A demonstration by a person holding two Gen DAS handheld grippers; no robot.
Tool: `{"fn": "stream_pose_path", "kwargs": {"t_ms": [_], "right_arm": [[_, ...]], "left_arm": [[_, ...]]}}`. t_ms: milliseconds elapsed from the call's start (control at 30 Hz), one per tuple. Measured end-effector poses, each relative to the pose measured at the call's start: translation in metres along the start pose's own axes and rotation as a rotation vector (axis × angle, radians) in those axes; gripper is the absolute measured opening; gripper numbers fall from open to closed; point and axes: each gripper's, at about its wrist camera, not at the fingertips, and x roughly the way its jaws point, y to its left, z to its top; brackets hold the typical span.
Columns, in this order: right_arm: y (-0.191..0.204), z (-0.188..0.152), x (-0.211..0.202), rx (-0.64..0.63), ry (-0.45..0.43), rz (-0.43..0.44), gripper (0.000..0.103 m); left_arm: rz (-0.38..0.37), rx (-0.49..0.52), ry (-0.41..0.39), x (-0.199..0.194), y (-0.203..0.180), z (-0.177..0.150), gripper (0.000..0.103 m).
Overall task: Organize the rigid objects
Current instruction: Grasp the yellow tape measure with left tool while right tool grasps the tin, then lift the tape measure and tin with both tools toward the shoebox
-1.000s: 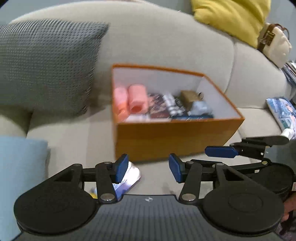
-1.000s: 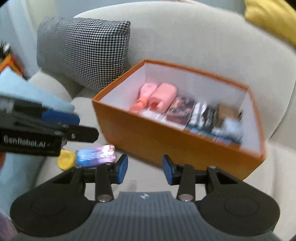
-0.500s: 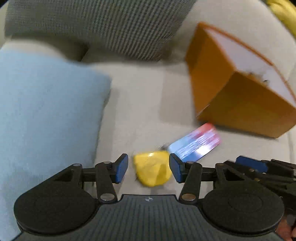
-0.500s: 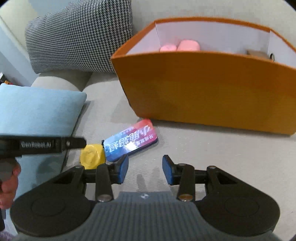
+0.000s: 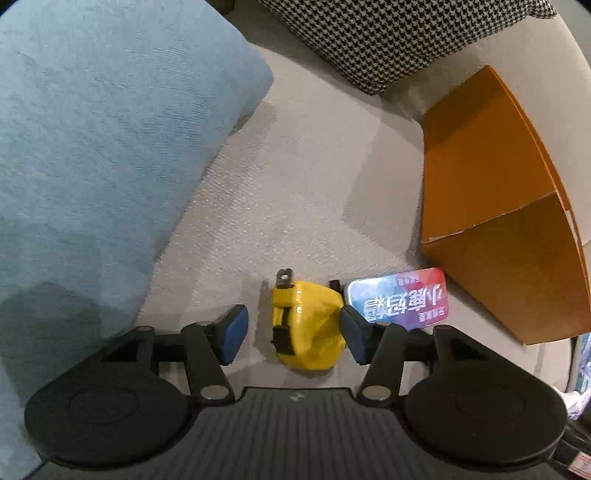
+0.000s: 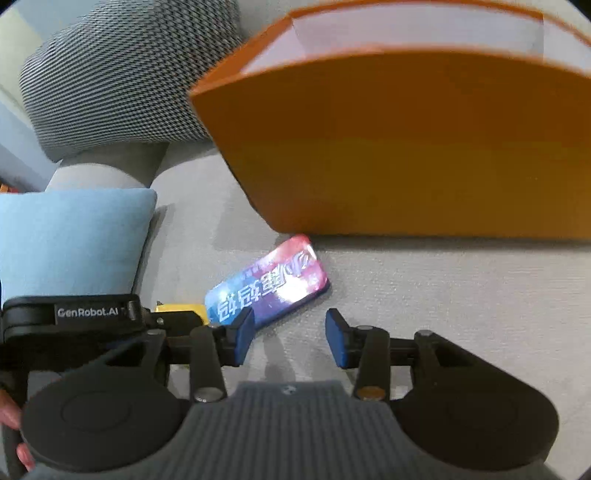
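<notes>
A yellow tape measure (image 5: 306, 328) lies on the grey sofa seat. My left gripper (image 5: 293, 334) is open with its fingers on either side of it; the right pad is close against it, the left pad stands apart. A flat blue-and-red tin (image 5: 400, 297) lies just right of it, beside the orange box (image 5: 491, 206). In the right wrist view my right gripper (image 6: 290, 338) is open and empty, just in front of the tin (image 6: 271, 286). The box (image 6: 406, 147) stands behind the tin. A sliver of the tape measure (image 6: 179, 308) shows behind the left gripper body.
A light blue cushion (image 5: 92, 140) lies at the left and a houndstooth cushion (image 5: 388, 33) leans at the back. They also show in the right wrist view: blue (image 6: 70, 240), houndstooth (image 6: 118, 77). The grey seat (image 5: 288, 184) lies between them.
My left gripper has come down and forward so the tape measure sits between its fingers. My right gripper has moved closer to the tin and the box. Both stay open.
</notes>
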Motion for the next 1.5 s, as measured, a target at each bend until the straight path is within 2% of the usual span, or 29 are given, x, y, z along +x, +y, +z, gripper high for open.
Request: {"fn": "stream_pose_path", "kwargs": {"t_ms": [67,133,200,233,333,467,567,667,800,900,1100,1233,1333,1500], "right_arm": [[-0.001,0.0,0.004,0.018,-0.011,0.007,0.046],[0.002,0.002,0.009,0.021,-0.014,0.007,0.046],[0.003,0.004,0.013,0.028,-0.014,0.004,0.047],[0.004,0.006,0.016,0.03,-0.013,0.001,0.047],[0.001,0.008,0.018,0.053,-0.018,0.005,0.047],[0.0,0.008,0.017,0.093,-0.031,0.007,0.046],[-0.002,0.007,0.011,0.12,-0.05,0.003,0.037],[-0.007,0.007,0.004,0.158,-0.058,0.017,0.03],[-0.006,0.007,-0.007,0.156,-0.075,0.042,0.022],[0.002,0.007,-0.022,0.089,-0.096,0.024,0.018],[0.006,-0.005,-0.049,-0.014,-0.088,-0.07,0.016],[-0.003,-0.014,-0.07,-0.076,-0.042,-0.158,0.016],[-0.011,-0.019,-0.073,-0.074,0.005,-0.168,0.017],[-0.008,-0.017,-0.062,-0.066,-0.048,-0.159,0.017]], "left_arm": [[-0.001,0.009,0.0,0.001,-0.006,-0.001,0.058],[-0.016,0.024,-0.001,0.001,-0.012,-0.002,0.044],[-0.055,0.021,0.02,0.004,-0.014,-0.002,0.025],[-0.07,0.009,0.028,0.005,-0.013,-0.002,0.022],[-0.088,-0.024,0.035,0.004,-0.01,-0.001,0.022],[-0.073,-0.003,0.022,0.0,-0.014,-0.004,0.022],[-0.049,0.006,0.0,0.0,-0.018,-0.001,0.022],[-0.002,0.018,-0.057,-0.009,-0.019,0.002,0.022],[-0.02,0.023,-0.111,-0.015,-0.019,0.011,0.022],[-0.034,0.033,-0.087,-0.011,-0.024,0.012,0.022],[-0.104,0.152,-0.013,0.0,-0.049,-0.002,0.022],[-0.074,0.246,0.073,0.011,-0.064,-0.012,0.022],[-0.052,0.237,0.11,0.016,-0.065,-0.014,0.022],[-0.002,0.233,0.15,0.019,-0.071,-0.011,0.027]]}}
